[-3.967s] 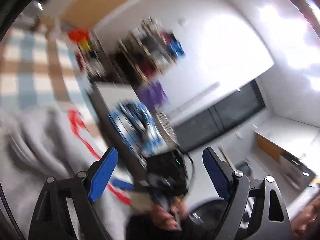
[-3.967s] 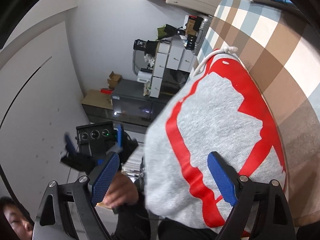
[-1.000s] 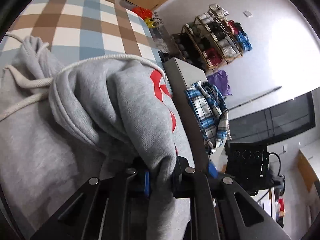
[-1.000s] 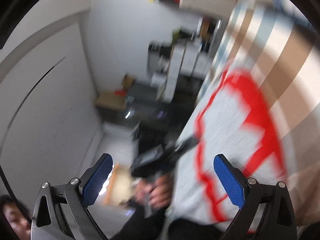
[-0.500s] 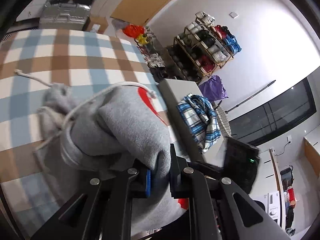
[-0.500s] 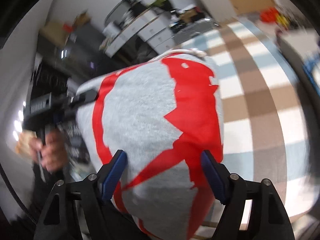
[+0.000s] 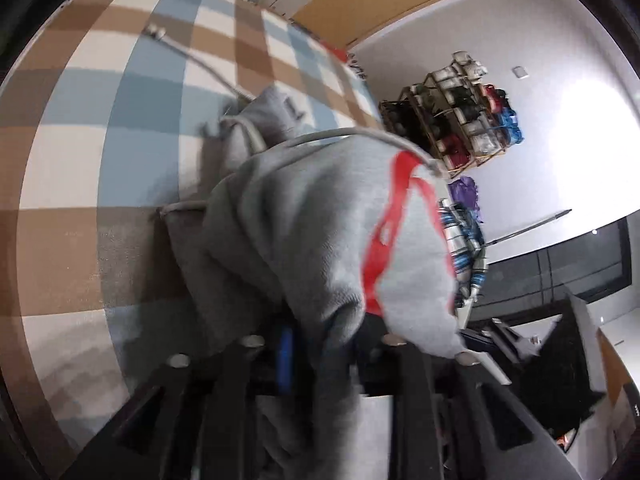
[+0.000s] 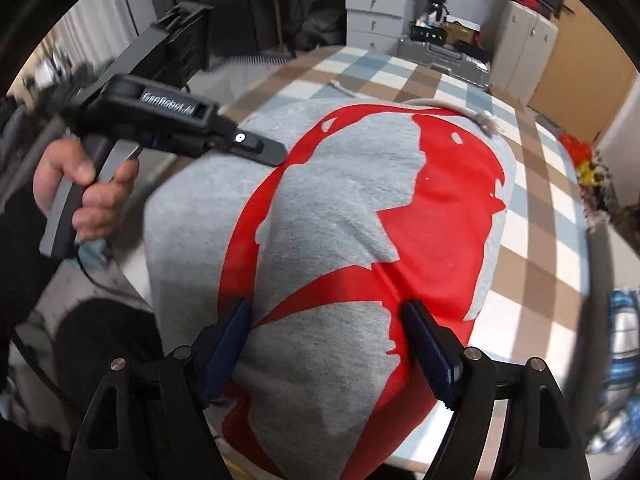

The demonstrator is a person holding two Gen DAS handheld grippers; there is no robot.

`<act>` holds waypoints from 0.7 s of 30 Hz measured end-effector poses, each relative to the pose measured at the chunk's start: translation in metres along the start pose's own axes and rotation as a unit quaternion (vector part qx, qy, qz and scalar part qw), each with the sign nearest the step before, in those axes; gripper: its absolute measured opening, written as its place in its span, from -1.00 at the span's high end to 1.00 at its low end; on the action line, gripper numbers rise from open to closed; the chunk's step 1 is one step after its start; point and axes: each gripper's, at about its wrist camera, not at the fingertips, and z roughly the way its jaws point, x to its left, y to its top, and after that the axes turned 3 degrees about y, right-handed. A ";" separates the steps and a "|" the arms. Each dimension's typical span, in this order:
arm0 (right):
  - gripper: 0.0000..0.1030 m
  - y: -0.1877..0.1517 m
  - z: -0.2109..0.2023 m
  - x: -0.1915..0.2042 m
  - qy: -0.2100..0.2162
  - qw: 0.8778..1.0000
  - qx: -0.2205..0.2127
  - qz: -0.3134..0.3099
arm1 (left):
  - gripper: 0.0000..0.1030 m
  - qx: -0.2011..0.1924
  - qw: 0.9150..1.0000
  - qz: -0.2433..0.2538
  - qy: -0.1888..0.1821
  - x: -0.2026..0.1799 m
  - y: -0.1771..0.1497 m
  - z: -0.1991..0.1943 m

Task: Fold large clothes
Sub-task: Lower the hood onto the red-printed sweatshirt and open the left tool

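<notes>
Covering the whole work surface is a checked cloth [image 8: 532,248] in brown, pale blue and white squares. Beyond its far edge in the right wrist view stand grey drawer units [image 8: 374,4] and a white cabinet [image 8: 528,36]; the left wrist view shows a rack of shoes [image 7: 456,112] against a white wall and a blue plaid garment [image 7: 464,248] heaped beside the surface.

A grey hoodie [image 8: 360,220] with a big red print lies bunched on the near part of the cloth, its white drawstring [image 7: 188,52] trailing toward the far side. The left gripper [image 7: 320,356] has a thick fold of the grey fabric running between its blue pads, and its jaws are opening; motion blur hides whether the pads press the cloth. In the right wrist view that gripper reaches in from the left, held by a hand [image 8: 84,192]. The right gripper [image 8: 326,344] hangs over the near end of the hoodie, jaws opening and wide apart, the printed fabric bulging between its pads [image 8: 424,352].
</notes>
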 end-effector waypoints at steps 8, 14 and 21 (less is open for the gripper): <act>-0.56 -0.007 0.000 -0.018 0.016 1.000 0.014 0.010 | -0.04 -0.073 0.997 -0.008 0.001 -0.029 0.006 -0.049; -0.57 -0.013 0.000 -0.023 0.022 1.000 0.005 0.017 | -0.11 -0.045 0.996 0.058 -0.054 -0.088 -0.003 -0.042; -0.58 -0.019 -0.003 -0.027 0.026 0.999 0.004 0.018 | -0.10 -0.003 0.997 -0.060 0.042 -0.023 0.024 0.030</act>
